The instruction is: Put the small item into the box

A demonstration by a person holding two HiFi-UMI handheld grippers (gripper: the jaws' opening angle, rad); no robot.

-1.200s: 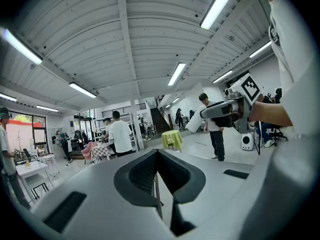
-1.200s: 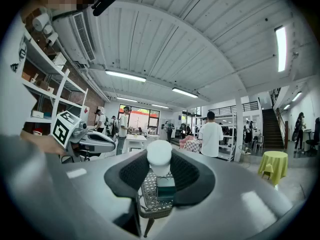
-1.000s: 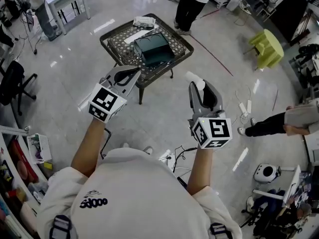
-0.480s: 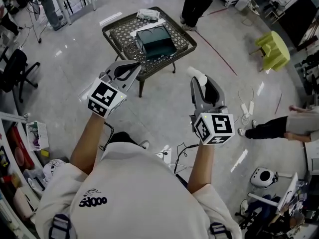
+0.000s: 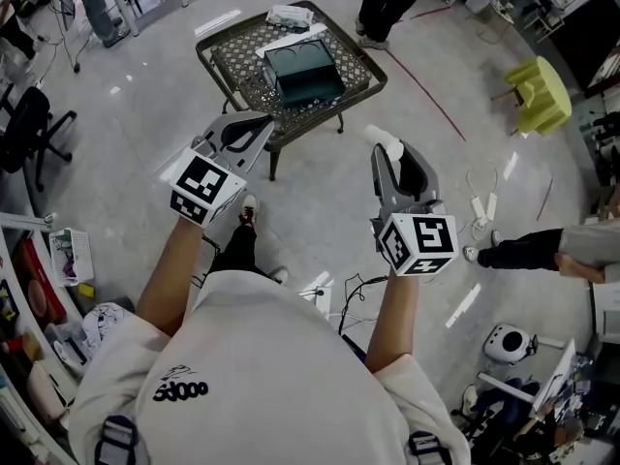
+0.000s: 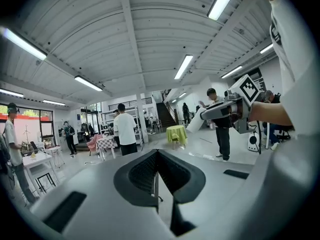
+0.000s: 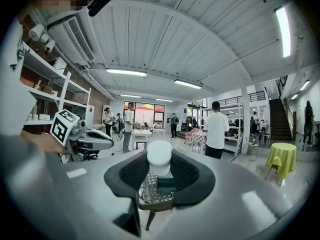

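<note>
Head view was taken up at its near edge by the wearer's shoulders, with both arms held out over the pale floor (image 5: 126, 134). The small item (image 5: 380, 138), a white round-topped piece, was grasped at the tip of the right gripper (image 5: 391, 155). In the right gripper view it was seen standing upright, clamped between the two dark pads (image 7: 131, 175).

The counter (image 5: 232, 66), a dark mesh-topped table, was placed farther off and to the left of the right gripper. The item was held well apart from it, over bare floor. The box (image 5: 302, 74), dark green, was set near the middle of the counter, with a white strip (image 5: 281, 46) just beyond it and a white bundle (image 5: 289, 15) at the far edge. Through the right gripper's jaws the box and counter were seen beyond and below the item.

The left gripper (image 5: 260, 124) was clenched on nothing. Its jaws were shown pressed together in the left gripper view, and in the head view its tip appeared just beside the counter's near edge.
</note>
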